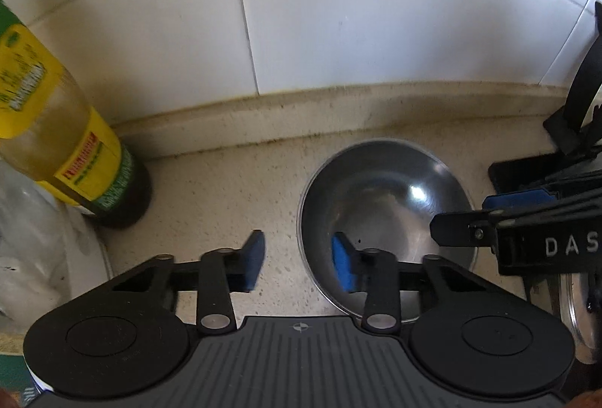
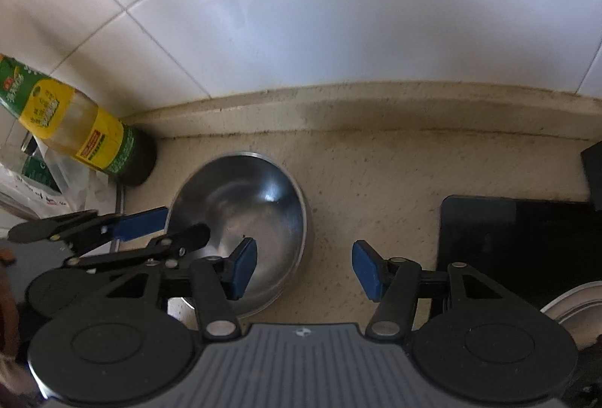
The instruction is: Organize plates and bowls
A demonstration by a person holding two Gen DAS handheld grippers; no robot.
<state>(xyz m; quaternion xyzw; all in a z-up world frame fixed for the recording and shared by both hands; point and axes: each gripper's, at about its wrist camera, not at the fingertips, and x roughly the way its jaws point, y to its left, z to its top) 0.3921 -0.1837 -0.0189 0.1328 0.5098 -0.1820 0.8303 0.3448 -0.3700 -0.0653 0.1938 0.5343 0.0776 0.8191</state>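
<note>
A steel bowl [image 1: 383, 189] [image 2: 244, 197] stands empty on the beige speckled counter, close to the tiled wall. My left gripper [image 1: 300, 261] straddles the bowl's left rim, one blue pad outside on the counter side and the other inside; a gap shows on both sides of the rim. My right gripper [image 2: 305, 270] straddles the opposite rim the same way, open, its left pad inside the bowl and its right pad over the counter. Each gripper also shows in the other's view: the right gripper [image 1: 485, 216] at the bowl's right edge, the left gripper [image 2: 169, 223] at its left edge.
An oil bottle [image 1: 75, 144] [image 2: 86, 137] with a yellow and green label stands left of the bowl by the wall. Clear plastic bags [image 2: 56, 182] lie beside it. A black slab [image 2: 519, 238] and a steel lid [image 2: 575, 306] sit to the right. A black stand [image 1: 579, 107] rises at right.
</note>
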